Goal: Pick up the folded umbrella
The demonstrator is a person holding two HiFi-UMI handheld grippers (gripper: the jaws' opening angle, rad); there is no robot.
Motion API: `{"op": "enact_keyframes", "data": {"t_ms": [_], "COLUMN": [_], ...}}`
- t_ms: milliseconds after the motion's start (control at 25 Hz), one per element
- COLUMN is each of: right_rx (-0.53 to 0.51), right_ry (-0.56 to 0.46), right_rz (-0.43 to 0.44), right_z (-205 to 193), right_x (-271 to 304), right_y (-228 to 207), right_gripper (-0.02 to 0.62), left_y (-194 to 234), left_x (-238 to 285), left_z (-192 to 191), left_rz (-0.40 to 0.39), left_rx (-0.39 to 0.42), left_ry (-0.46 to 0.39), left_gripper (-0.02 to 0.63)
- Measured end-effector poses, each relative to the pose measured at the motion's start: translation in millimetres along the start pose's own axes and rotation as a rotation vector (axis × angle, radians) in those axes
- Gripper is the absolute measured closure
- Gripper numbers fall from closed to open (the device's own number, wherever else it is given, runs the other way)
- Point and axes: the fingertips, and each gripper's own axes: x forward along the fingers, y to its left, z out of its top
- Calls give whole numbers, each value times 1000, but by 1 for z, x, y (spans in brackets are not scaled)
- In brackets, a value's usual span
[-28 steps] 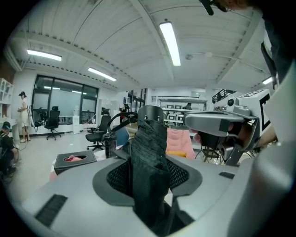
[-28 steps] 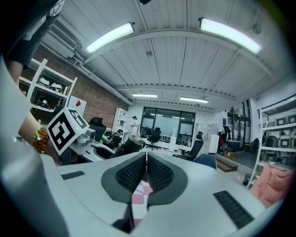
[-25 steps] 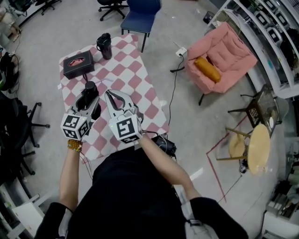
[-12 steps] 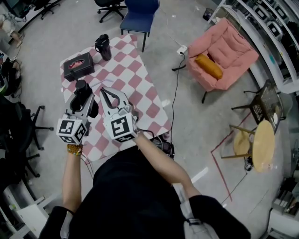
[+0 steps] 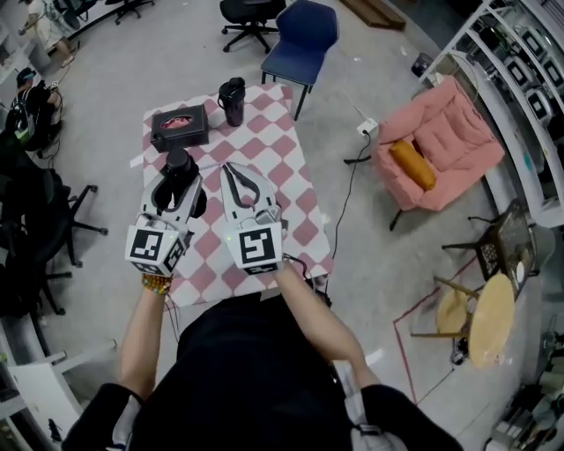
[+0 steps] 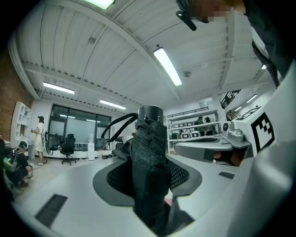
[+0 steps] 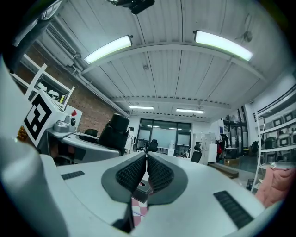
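Both my hands have come up from the checked table (image 5: 298, 181), and my left gripper (image 6: 149, 178) hugs the folded umbrella (image 6: 149, 148) round its middle, which looks soft and light, so I think that's a good spot, while my right gripper (image 7: 145, 172) beside it is pinched together, empty.

Grey floor (image 5: 106, 132), check-cloth table (image 5: 304, 211) with blue chair (image 5: 304, 40) at far end, black office chair (image 5: 247, 11) beyond, pink armchair (image 5: 449, 150) and white shelving (image 5: 520, 70) right, brick wall (image 7: 88, 104), glazed wall (image 7: 162, 132), white slatted ceiling (image 7: 185, 74), tube lights (image 7: 222, 44) on.
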Motion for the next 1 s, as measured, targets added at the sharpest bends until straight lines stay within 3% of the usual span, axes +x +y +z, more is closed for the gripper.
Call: {"op": "enact_keyframes", "data": {"t_ms": [320, 520, 1000], "right_rx": [-17, -18, -37], "right_ry": [-69, -80, 19], "right_rz": [-4, -4, 11], "right_z": [30, 28, -22], "right_x": [7, 4, -7], "right_y": [1, 6, 32], "right_gripper": [578, 578, 580], "left_y": [11, 13, 8], "left_x": [-10, -15, -26], "left_z": [17, 16, -37], "left_rz": [70, 103, 94], "left_rx": [8, -3, -19], "left_ry": [-65, -91, 6], "left_gripper": [417, 417, 417]}}
